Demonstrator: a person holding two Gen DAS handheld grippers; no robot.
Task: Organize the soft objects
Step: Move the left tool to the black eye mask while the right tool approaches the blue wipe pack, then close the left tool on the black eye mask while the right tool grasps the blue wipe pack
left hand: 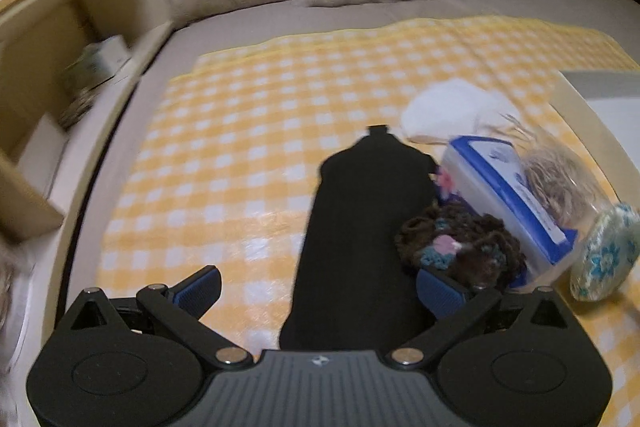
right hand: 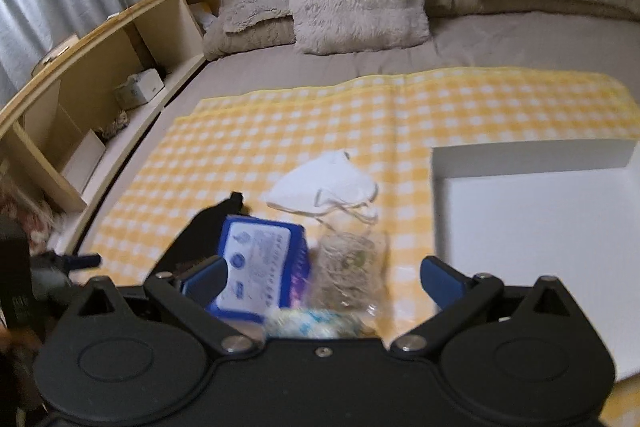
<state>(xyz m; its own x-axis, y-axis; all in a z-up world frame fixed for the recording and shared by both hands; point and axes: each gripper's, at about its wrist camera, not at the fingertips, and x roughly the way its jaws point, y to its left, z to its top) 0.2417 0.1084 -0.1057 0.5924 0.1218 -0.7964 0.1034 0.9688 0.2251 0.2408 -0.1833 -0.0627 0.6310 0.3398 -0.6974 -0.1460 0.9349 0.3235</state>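
The black cloth (left hand: 360, 227) lies between the left gripper (left hand: 318, 287)'s open jaws — long axis running straight away. The right gripper (right hand: 324, 279), jaws also spread, hovers over the blue-lidded box (right hand: 260, 263).

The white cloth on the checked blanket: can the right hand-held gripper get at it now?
Probably yes. The right hand-held gripper is open and the white cloth lies uncovered ahead, but the blue-lidded box and clear jar sit between, so it must pass over them.
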